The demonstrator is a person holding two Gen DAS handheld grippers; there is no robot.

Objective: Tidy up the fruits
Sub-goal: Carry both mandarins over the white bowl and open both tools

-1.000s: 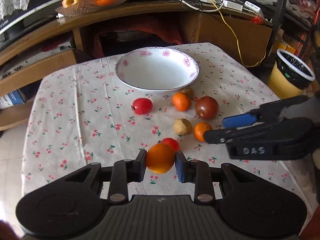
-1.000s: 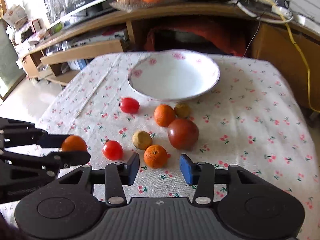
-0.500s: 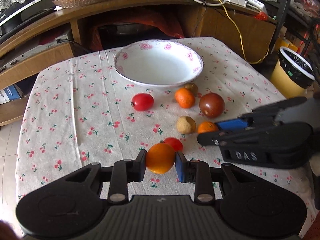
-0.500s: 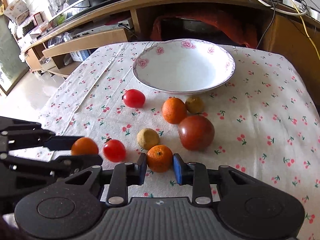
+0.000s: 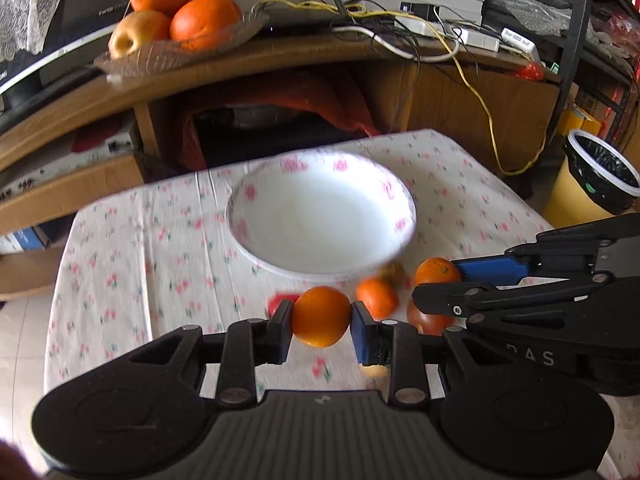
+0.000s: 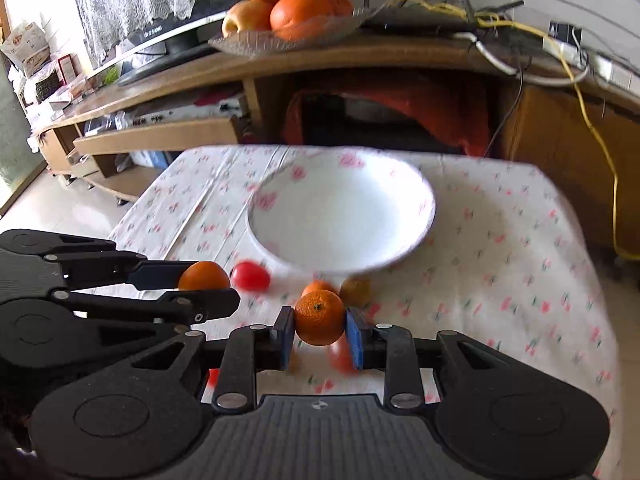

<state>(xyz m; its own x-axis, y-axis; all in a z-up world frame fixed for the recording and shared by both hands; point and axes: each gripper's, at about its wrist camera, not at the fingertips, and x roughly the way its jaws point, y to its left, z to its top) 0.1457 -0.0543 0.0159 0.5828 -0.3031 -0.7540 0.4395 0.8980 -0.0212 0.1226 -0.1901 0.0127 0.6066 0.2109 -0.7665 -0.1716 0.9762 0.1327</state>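
Note:
My left gripper (image 5: 321,322) is shut on an orange (image 5: 321,316) and holds it above the table, just short of the white flowered bowl (image 5: 404,216). My right gripper (image 6: 319,330) is shut on a smaller orange mandarin (image 6: 319,318), also lifted, near the bowl (image 6: 428,208). In the left wrist view the right gripper holds its mandarin (image 5: 436,272) at the right. In the right wrist view the left gripper holds its orange (image 6: 204,276) at the left. The bowl holds nothing.
On the flowered cloth (image 6: 520,248) below lie a red tomato (image 6: 251,276), another mandarin (image 5: 376,297), a dark tomato (image 5: 428,320) and a small brownish fruit (image 6: 356,290). A fruit dish (image 5: 176,54) stands on the wooden shelf behind. A yellow bin (image 5: 592,184) stands at the right.
My right gripper has shut on the mandarin and lifted it off the cloth. Both grippers have risen and moved toward the bowl with their fruit.

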